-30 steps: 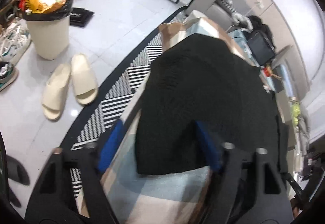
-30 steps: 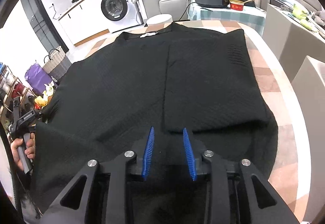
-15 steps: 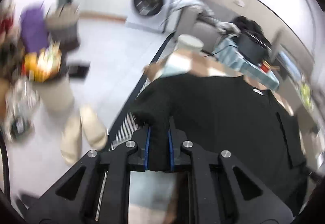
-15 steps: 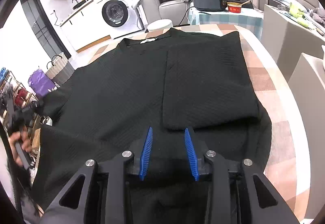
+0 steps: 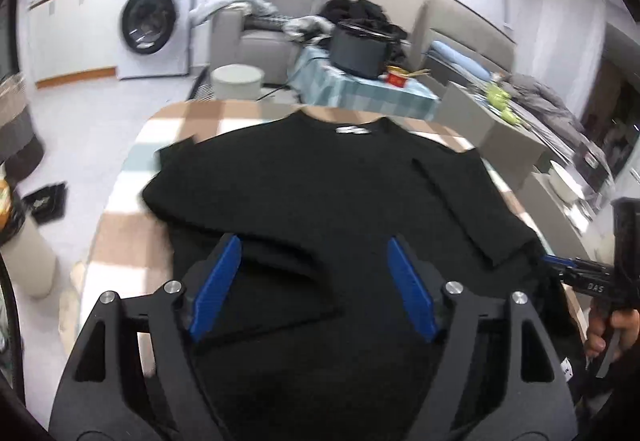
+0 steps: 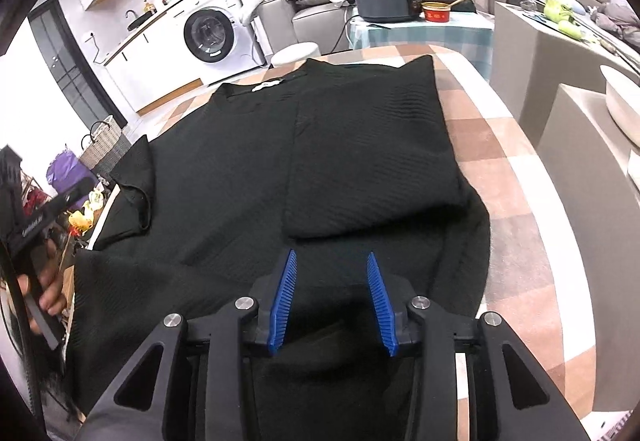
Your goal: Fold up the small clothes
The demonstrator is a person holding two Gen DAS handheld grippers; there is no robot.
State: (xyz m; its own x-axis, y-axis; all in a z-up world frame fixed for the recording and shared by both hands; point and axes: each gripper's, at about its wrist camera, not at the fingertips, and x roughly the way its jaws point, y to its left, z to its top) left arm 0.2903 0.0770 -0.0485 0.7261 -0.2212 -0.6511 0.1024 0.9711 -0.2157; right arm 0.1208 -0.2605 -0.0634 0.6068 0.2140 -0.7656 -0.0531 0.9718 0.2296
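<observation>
2 side folds is my read of this step: right one done, left one just laid. Left wrist view: my left gripper (image 5: pixel 312 281) hovers above the black top (image 5: pixel 320 193), jaws opening, nothing clamped; left sleeve lies folded in, rumpled. Right wrist view: my right gripper (image 6: pixel 331 301) is opening too, empty, above the hem. Top lies flat on the checked table (image 6: pixel 500 161). Next: smooth the flap, fold hem to collar.

Garment (image 6: pixel 248 177) flat on table (image 6: pixel 516 169), washing machine (image 6: pixel 210 37) behind
</observation>
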